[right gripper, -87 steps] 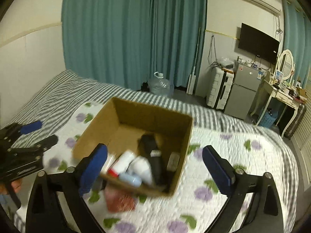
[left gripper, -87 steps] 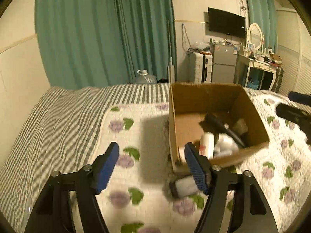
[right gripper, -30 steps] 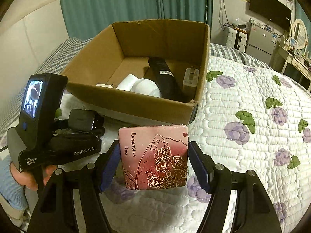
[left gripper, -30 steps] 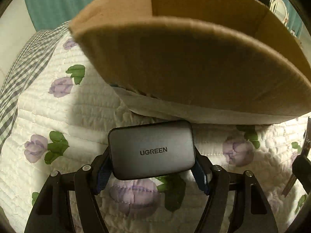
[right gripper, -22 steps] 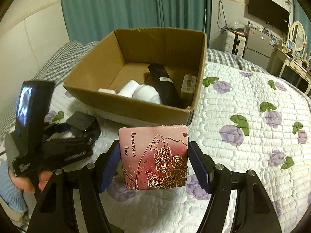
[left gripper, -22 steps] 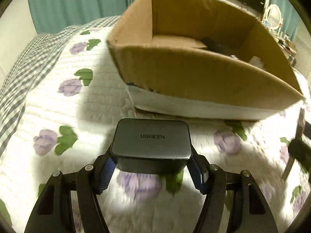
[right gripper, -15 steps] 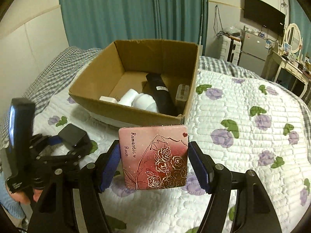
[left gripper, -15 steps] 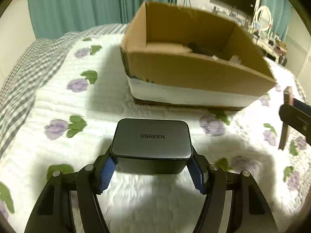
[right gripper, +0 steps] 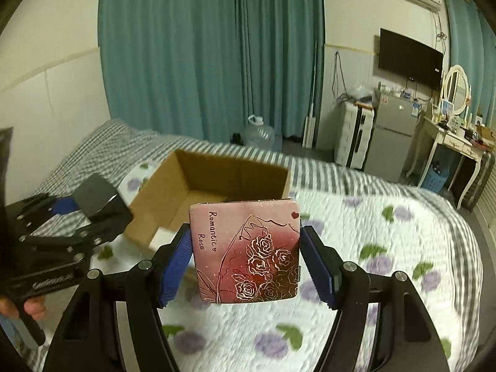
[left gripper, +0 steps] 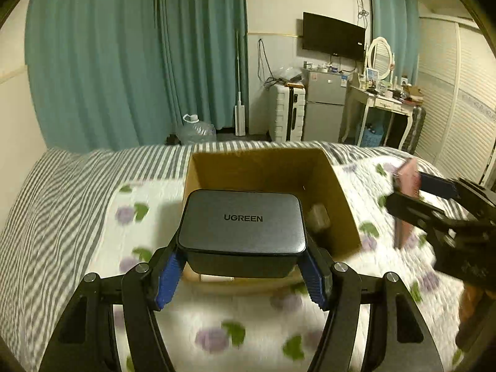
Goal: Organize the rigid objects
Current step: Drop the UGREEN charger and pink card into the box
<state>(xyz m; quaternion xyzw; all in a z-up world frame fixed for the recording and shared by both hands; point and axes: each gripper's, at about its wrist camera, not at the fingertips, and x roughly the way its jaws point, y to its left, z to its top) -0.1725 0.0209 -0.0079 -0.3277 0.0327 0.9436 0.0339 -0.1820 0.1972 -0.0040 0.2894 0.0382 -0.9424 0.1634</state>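
Charger fills the left wrist view, pinched between the jaws of the left gripper and held in front of the cardboard box on the bed. It is not yet in; it hides most of the box's contents.

Pink tin sits clamped in the right gripper in the right wrist view, short of the box too. Both drops look still to come. Bedding is blurred.

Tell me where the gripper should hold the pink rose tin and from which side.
Grip the pink tin across its two narrow side edges, coming from its bottom edge, just as the right gripper does now. It is flat and square with straight parallel sides, so the fingers seat flush and the decorated face stays clear.
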